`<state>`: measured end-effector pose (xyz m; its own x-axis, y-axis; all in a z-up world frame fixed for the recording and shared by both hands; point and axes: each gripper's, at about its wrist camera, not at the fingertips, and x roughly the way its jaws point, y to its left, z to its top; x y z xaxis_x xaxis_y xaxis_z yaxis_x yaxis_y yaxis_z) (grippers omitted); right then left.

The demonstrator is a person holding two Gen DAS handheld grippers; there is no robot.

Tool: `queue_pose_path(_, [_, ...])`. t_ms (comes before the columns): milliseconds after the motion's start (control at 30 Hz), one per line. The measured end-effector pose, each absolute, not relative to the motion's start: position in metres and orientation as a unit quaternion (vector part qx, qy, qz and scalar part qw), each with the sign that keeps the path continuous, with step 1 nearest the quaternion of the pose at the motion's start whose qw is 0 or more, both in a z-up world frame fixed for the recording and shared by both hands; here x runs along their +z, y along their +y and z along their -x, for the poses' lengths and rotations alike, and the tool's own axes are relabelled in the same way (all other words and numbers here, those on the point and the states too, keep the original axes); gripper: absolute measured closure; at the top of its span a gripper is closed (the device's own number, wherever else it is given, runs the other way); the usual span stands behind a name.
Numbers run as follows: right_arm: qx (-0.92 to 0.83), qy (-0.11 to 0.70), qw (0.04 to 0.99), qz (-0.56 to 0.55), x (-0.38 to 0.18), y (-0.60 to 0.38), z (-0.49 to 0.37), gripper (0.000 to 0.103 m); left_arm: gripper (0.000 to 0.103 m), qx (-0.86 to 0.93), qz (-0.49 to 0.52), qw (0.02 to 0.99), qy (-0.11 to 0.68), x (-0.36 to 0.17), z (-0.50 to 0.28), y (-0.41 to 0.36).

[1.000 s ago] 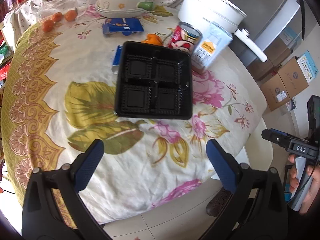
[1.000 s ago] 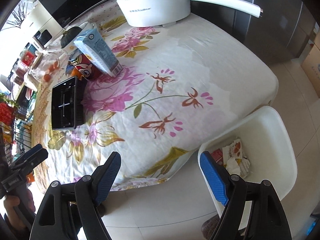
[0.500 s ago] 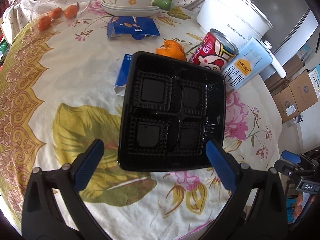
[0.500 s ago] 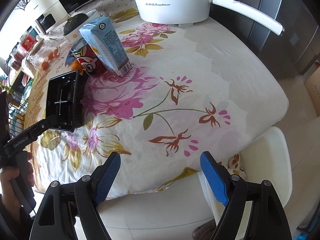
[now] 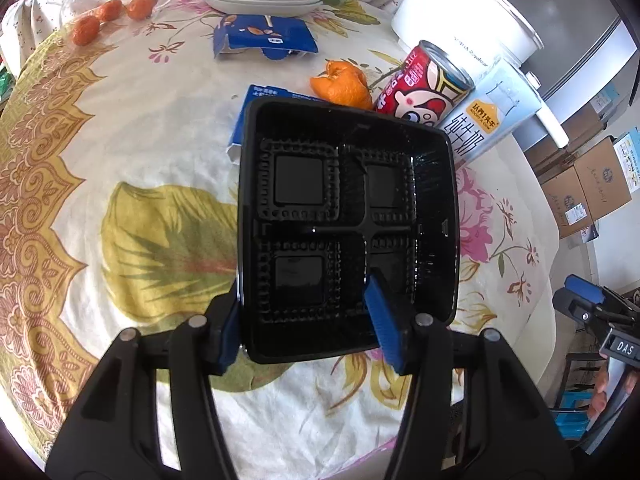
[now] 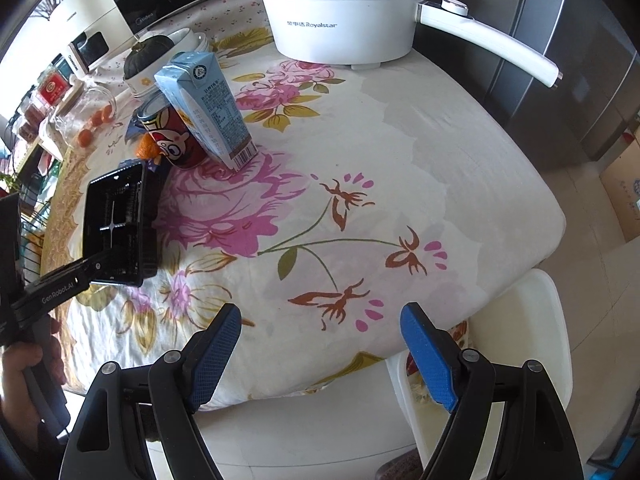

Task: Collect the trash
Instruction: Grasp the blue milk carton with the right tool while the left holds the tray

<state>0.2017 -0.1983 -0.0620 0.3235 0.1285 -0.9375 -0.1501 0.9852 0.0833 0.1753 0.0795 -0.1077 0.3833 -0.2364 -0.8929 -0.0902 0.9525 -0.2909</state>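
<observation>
The left gripper (image 5: 306, 322) has just been closing its jaws, and now they are clamping the near left corner of the black plastic tray (image 5: 348, 216), which is lying on the flowered tablecloth (image 5: 160, 168) just before the red can (image 5: 420, 84). The right gripper (image 6: 320, 356) is hanging with its jaws apart and nothing between them, over the table edge beside the white bin (image 6: 532, 320).
</observation>
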Motion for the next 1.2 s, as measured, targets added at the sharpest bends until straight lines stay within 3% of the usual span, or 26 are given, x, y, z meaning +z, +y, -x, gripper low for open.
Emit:
queue_pose_path(200, [0.112,0.561,0.820,-0.002,-0.046,-0.173,-0.234,0.020,0.045,-0.045,0.171,0.825,0.538,-0.087,-0.157,0.103])
queue_pose_path(767, [0.149,0.522,0.825,0.159,-0.042,-0.081,-0.321,0.022,0.045,-0.055,0.218,0.828,0.513,-0.067,-0.140,0.133])
queue_pose_path(833, [0.155,0.524,0.821,0.165,-0.045,-0.078,-0.323,0.029,0.045,-0.057,0.218,0.828,0.513,-0.067,-0.140,0.132])
queue_pose_path(900, [0.162,0.531,0.814,0.172,-0.047,-0.075,-0.322,0.051,0.045,-0.058,0.217,0.828,0.514,-0.066,-0.140,0.131])
queue_pose_path(933, [0.163,0.532,0.811,0.180,-0.048,-0.073,-0.320,0.056,0.045,-0.059,0.216,0.828,0.514,-0.067,-0.140,0.131])
queue_pose_path(1200, [0.172,0.507,0.824,0.187,-0.026,-0.079,-0.290,0.058,0.045,-0.068,0.214,0.829,0.513,-0.064,-0.137,0.123])
